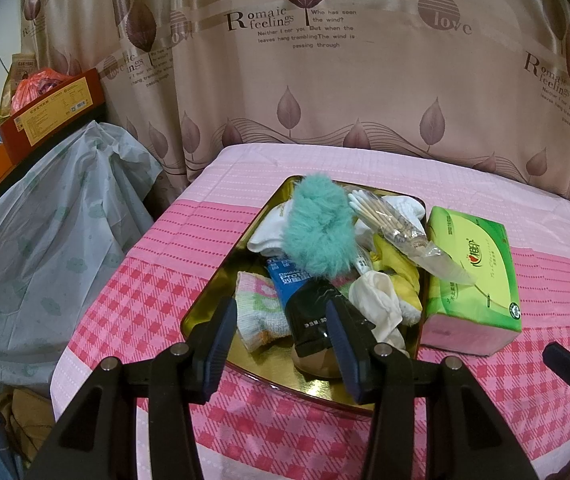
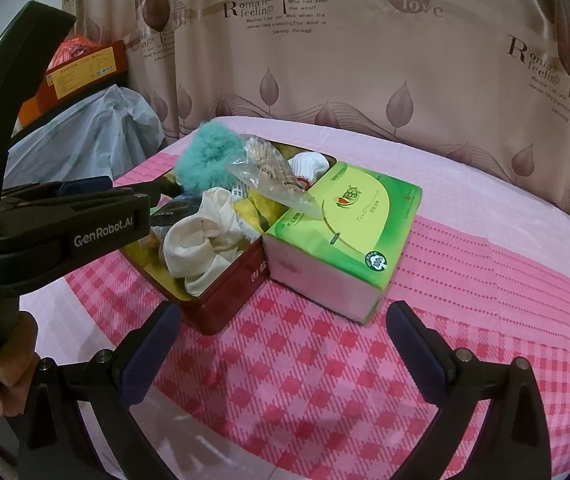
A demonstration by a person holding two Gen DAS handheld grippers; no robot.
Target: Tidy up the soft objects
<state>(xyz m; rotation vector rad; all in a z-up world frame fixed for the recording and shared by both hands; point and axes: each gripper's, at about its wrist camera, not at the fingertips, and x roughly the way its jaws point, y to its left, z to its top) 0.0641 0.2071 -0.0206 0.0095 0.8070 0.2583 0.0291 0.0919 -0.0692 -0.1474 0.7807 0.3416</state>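
Spread fairly wide, the left gripper (image 1: 281,344) straddles a black tube (image 1: 309,314) at the near end of the tin (image 1: 205,304), its pads not visibly pressing. Farther into the tin lie a checked cloth (image 1: 259,308), a cream cloth (image 1: 381,304) and a teal fluffy piece (image 1: 319,226). Just right of the tin stands a green tissue pack (image 2: 345,232). The right gripper (image 2: 285,340) gapes wide and empty over bare checked cover (image 2: 305,380) before the tin.

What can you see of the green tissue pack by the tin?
The tissue pack is a soft rectangular pack in glossy green and yellow-green plastic wrap with a red logo, a round white-and-green badge and pale pink ends. It looks sealed and full. It lies flat on the pink checked cloth, right beside the red tin, apparently touching its wall. The pointed end of a clear bag of cotton swabs hangs over from the tin and rests on its top. Neither gripper touches it.
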